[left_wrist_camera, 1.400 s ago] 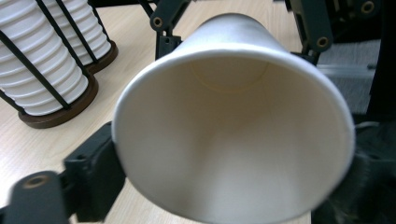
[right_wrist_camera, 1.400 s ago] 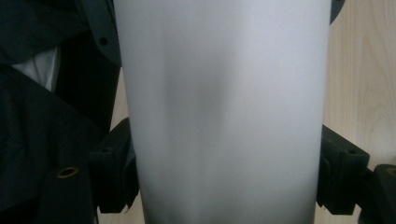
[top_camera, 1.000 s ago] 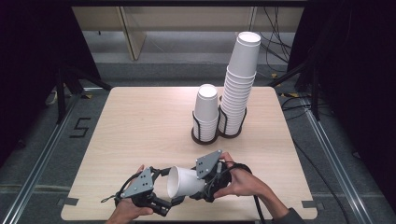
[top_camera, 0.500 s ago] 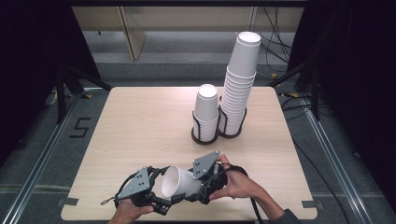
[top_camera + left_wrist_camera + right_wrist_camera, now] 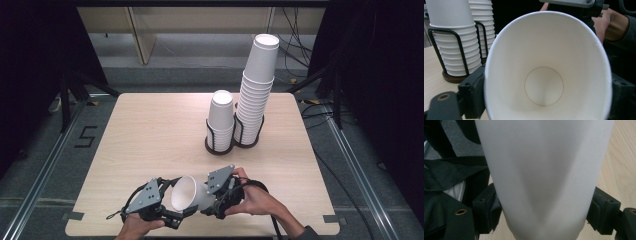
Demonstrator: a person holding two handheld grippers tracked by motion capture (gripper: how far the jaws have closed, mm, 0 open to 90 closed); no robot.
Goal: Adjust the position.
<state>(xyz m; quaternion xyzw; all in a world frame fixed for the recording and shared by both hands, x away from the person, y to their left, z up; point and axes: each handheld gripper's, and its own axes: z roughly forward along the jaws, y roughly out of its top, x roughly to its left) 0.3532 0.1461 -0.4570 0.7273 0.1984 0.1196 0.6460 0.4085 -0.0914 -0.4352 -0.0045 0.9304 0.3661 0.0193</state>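
- High view: a wooden table (image 5: pixel 150 135) has 2 stacks of white cups on it.
- The short stack (image 5: pixel 221 119) and the tall stack (image 5: pixel 255 90) stand side by side in a black wire holder (image 5: pixel 220 145) at the far middle of the table.
- Near the front edge, 1 white paper cup (image 5: pixel 189 194) lies on its side in the air between the 2 grippers. Its open mouth points toward the person's left.
- The left gripper (image 5: pixel 167 212) is at the mouth end of the cup. The right gripper (image 5: pixel 210 202) is at the bottom end. A hand holds each one.
- Left gripper view: the cup (image 5: pixel 547 72) is seen from its open mouth, and you can look right down to its round bottom.
- The rim sits between the 2 black jaws and is pushed into an oval, so this gripper squeezes the cup. Its jaws have just been closing and then let out a tiny bit, with the cup between them.
- The cup stacks (image 5: pixel 454 37) stand behind on the left. The other hand (image 5: pixel 604 23) is at the top right.
- Right gripper view: the cup (image 5: pixel 544 175) rises up between the 2 black jaws.
- Both jaws press on its narrow end, so this gripper grips the cup too. The table (image 5: pixel 621 162) is on the right.
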